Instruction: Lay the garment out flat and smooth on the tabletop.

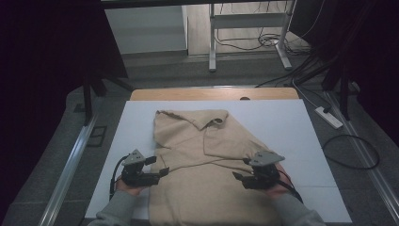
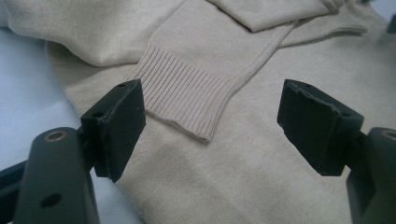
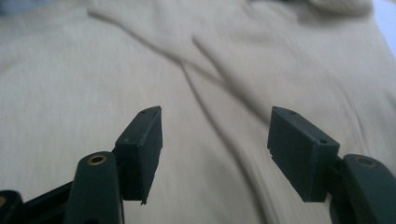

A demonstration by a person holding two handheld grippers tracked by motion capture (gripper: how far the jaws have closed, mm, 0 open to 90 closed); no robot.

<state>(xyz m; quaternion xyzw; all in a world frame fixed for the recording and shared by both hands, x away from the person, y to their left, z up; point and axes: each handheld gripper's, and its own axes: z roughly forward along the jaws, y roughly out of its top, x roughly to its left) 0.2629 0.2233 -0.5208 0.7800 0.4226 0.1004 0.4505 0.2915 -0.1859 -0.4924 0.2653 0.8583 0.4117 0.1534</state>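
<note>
Beige knit sweater (image 1: 207,155) lies flat on the white tabletop (image 1: 291,127), collar away from the person, both sleeves folded in across the chest, hem at the near edge. Judged soft, light and floppy: it will drape and sag when lifted, bunch if dragged, and the knit gives decent friction, so slipping is unlikely; not fragile, though a snag on a jaw edge is possible. Left gripper (image 1: 160,173) sits at the sweater's left edge, jaws spread wide with nothing between them; in the left gripper view the ribbed cuff (image 2: 184,95) of a folded sleeve lies just beyond and between the jaws. Right gripper (image 1: 240,178) hovers over the sweater's right side, jaws also spread, holding nothing; its view is slightly blurred. Best holds, as I judge: pinch the side edges or hem through all layers, or the ribbed cuff, which is thicker and firmer. No brand, label or readable writing visible anywhere.
</note>
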